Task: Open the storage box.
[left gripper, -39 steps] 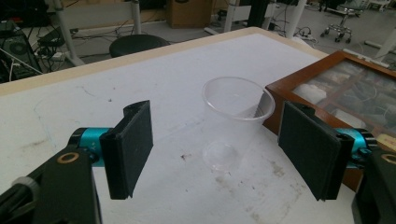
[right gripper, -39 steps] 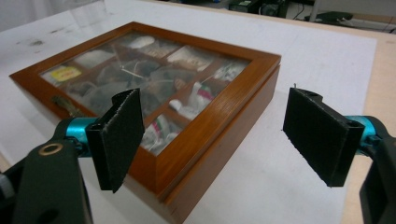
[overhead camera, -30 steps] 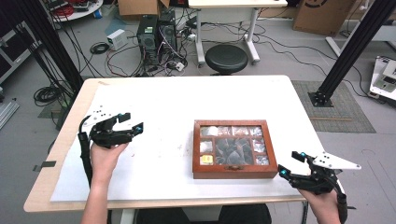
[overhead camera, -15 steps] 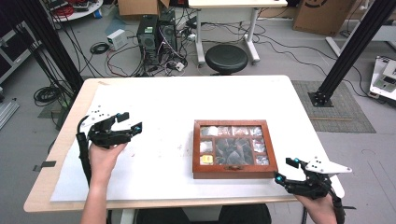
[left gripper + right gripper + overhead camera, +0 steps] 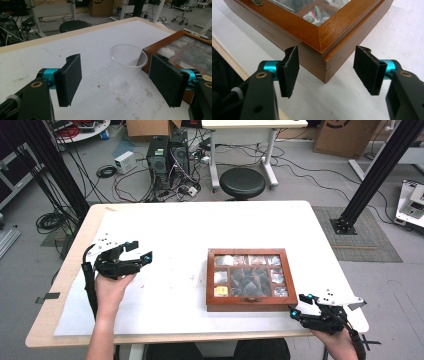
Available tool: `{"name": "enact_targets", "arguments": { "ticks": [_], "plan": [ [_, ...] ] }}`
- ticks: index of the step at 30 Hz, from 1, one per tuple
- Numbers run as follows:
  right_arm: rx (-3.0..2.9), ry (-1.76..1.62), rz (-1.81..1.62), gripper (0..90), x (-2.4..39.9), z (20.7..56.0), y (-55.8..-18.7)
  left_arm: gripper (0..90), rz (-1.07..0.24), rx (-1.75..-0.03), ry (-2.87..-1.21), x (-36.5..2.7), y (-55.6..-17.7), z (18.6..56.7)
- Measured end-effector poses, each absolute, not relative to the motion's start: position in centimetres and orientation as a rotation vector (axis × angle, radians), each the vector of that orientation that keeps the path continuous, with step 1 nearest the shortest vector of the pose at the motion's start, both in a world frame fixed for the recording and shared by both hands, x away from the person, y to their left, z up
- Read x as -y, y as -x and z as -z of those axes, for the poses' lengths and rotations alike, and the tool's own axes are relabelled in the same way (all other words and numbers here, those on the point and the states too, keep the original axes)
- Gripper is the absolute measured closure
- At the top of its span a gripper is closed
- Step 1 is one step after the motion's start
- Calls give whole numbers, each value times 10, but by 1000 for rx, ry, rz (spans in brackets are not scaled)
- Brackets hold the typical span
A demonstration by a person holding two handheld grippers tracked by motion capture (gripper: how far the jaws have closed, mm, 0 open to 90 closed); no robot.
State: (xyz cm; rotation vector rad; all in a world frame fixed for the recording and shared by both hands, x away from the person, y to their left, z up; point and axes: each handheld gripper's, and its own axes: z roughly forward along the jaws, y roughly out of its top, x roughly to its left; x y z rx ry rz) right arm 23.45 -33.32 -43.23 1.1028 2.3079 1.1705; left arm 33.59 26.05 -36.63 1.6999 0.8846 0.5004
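While narrowing, right hand-held gripper (image 5: 325,72) empty, nearer the wooden box (image 5: 319,32) corner than before.

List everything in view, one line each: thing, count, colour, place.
wooden box: one, reddish brown with a glass lid, on the table right of centre, packets in its compartments
plastic cup: one, clear, upright on the table just left of the box, in front of the left tongs
table: one, white top with a pale wood edge
stool: one, black, on the floor beyond the table
computer towers: two, black, among cables on the floor
left tongs: one, black, open, cup ahead of the jaws, untouched
right tongs: one, black, jaws just closing, astride the box's near corner, pads apart from it
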Motion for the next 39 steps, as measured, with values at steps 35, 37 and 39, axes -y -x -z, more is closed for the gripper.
{"name": "enact_targets", "arguments": {
  "ticks": [35,37,39],
  "plan": [
    [-2170,-1082,-1141,481,324,416,-226,265,-507,-878,-1706,-258,-334,365],
    [-2146,-1061,-1135,481,323,414,-225,265,-505,-876,-1706,-258,-334,365],
    [-2125,-1044,-1133,481,321,411,-223,265,-506,-876,-1705,-257,-334,364]
  ]
}}
